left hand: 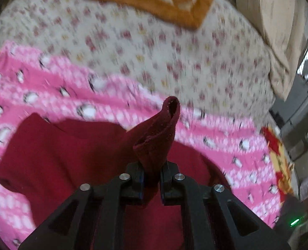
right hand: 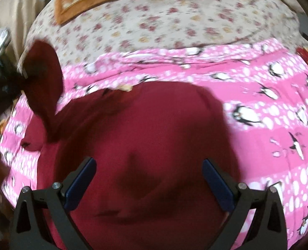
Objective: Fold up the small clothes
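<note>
Left: left gripper clamped on bunched corner of maroon garment, fold of cloth standing up between the pads. Lifted clear of the spread, probably so that side can be carried over the body for a fold. Right: right gripper gaping wide, nothing between the pads, poised low over garment's middle; likely ready to pin or pinch the cloth while the other side travels. Garment otherwise flat on pink penguin blanket, near its front edge. Beyond blanket's far edge: floral bedsheet, with orange checked mat towards sheet's far edge. Heavy blur.
</note>
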Tool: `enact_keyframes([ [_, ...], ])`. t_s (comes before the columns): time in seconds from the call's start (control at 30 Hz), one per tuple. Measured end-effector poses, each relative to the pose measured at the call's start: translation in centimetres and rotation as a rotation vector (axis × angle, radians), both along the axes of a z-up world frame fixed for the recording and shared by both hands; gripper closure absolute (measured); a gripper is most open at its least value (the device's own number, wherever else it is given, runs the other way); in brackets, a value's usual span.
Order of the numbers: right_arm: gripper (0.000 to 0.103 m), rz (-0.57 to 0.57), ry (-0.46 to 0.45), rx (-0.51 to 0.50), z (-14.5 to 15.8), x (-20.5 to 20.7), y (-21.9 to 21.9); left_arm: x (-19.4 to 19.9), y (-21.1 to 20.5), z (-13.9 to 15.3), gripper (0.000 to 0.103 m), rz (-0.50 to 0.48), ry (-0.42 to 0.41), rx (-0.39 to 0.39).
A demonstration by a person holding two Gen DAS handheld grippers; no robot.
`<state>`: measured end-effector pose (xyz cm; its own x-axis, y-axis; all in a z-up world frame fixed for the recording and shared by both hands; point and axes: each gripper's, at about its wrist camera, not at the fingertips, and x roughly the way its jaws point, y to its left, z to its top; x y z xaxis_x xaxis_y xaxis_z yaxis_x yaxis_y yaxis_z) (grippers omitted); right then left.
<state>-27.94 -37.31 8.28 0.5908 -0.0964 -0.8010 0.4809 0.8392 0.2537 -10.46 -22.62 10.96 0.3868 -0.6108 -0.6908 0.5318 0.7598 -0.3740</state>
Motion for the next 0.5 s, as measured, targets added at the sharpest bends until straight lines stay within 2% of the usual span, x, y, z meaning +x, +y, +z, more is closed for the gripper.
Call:
enact_keyframes([
  [0.1,0.0,-0.036,-0.011,0.047,-0.4,-0.4,-1.5,-0.1,-1.0,-2.3,0.103,-0.059,0.042,-0.007],
  [0.17,0.0,-0.041,-0.015,0.061,-0.4,-0.3,-1.7,-0.1,-0.7,-2.8,0.094,-0.073,0.07,-0.003],
  [0.23,0.0,-0.025,-0.013,0.047,-0.4,0.1,-1.5,-0.5,0.6,-2.3,0.092,-0.084,0.078,-0.009],
  [0.33,0.0,0.006,-0.015,0.032,0.0,0.9,-1.2,-1.1,3.4,-1.0,0.085,-0.066,0.022,0.017],
  [0.5,0.0,0.03,-0.021,0.036,0.2,2.5,-1.5,-1.1,9.8,-0.5,0.083,0.091,-0.095,0.164],
])
